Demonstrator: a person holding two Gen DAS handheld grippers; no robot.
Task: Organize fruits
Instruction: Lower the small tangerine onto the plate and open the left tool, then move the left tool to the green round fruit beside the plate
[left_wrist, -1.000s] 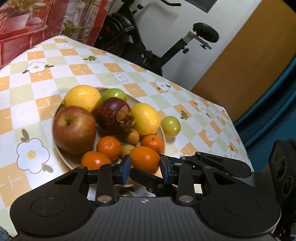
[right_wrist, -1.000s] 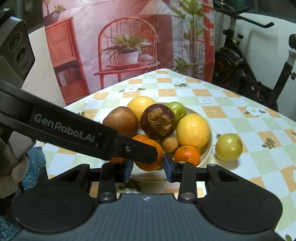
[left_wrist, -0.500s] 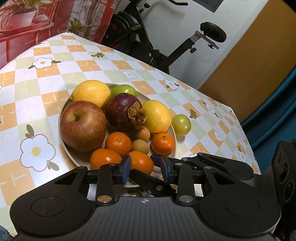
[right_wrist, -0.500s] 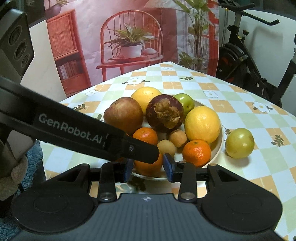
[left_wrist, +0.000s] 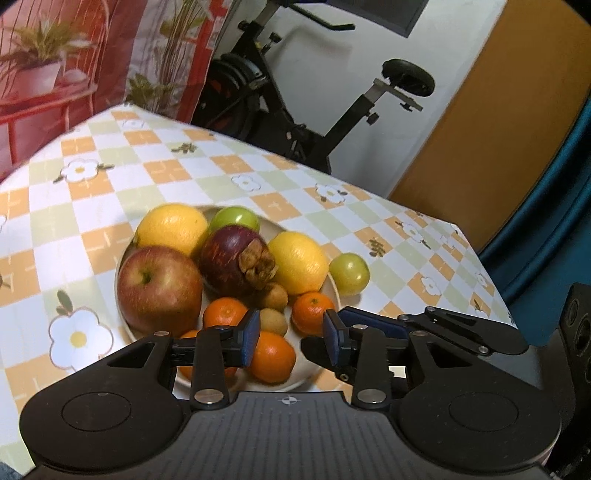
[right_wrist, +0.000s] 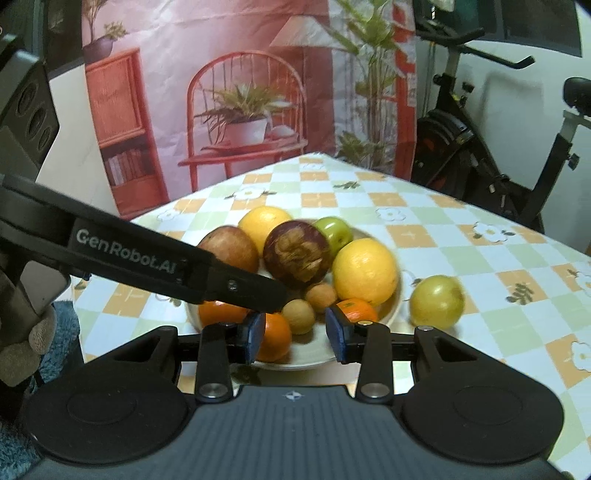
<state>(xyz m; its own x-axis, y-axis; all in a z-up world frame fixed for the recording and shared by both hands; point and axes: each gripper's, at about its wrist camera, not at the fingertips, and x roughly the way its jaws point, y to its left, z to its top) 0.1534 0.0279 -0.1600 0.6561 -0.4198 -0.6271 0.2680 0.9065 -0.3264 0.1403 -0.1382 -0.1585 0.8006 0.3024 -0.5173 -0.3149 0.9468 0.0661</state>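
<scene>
Left gripper (left_wrist: 291, 338) hovers at the near rim of the plate (left_wrist: 314, 373), its jaws opening, nothing clamped; an orange (left_wrist: 271, 356) lies below the gap, against the left pad in view. Right gripper (right_wrist: 295, 336) hangs beside it with a modest gap, empty. Ahead of both on the plate: an apple (left_wrist: 159, 290), a mangosteen (left_wrist: 236, 258), a lemon (left_wrist: 297, 262). One green fruit (right_wrist: 436, 301) sits off the plate on the tabletop (left_wrist: 92, 206), ahead and right of the right gripper.
</scene>
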